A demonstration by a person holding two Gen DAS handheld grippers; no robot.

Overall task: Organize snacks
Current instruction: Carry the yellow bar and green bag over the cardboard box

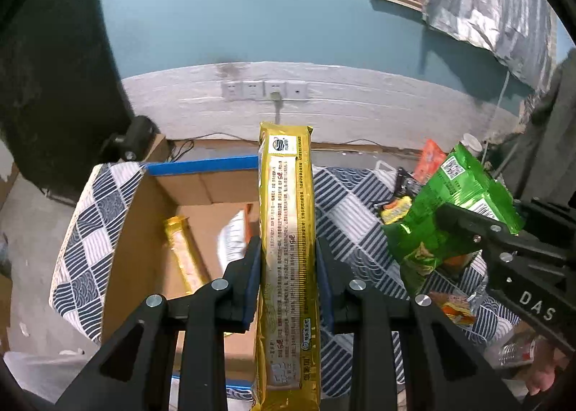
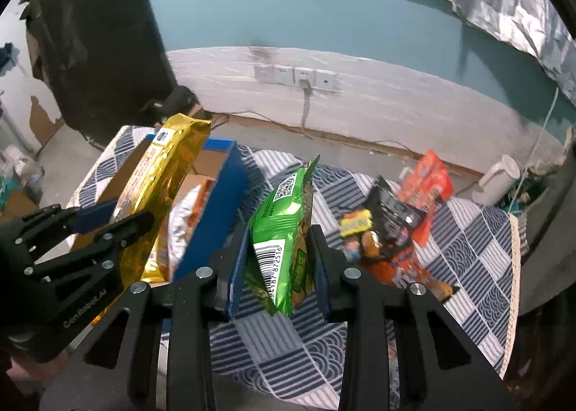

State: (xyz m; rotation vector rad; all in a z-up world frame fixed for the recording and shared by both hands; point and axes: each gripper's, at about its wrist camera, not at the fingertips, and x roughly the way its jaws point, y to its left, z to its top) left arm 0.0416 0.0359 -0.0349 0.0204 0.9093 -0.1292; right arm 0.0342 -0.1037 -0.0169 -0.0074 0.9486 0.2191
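Observation:
My left gripper (image 1: 287, 260) is shut on a long gold snack pack (image 1: 288, 224), which stands upright between the blue pads, held above the table beside the cardboard box (image 1: 144, 238). The same gold pack (image 2: 158, 188) shows at the left of the right wrist view, over the box. My right gripper (image 2: 279, 267) is shut on a green snack bag (image 2: 284, 231), lifted over the patterned cloth; the green bag (image 1: 450, 216) also appears at the right of the left wrist view. Inside the box lie another gold pack (image 1: 183, 252) and a white-and-orange bag (image 1: 234, 238).
A round table with a blue-and-white patterned cloth (image 2: 468, 252) carries the box and a heap of loose snacks: red bag (image 2: 426, 184), black bag (image 2: 388, 216), yellow pack (image 2: 356, 222), orange bag (image 2: 396, 267). A white bottle (image 2: 500, 177) stands beyond. Wall sockets (image 1: 264, 90) sit behind.

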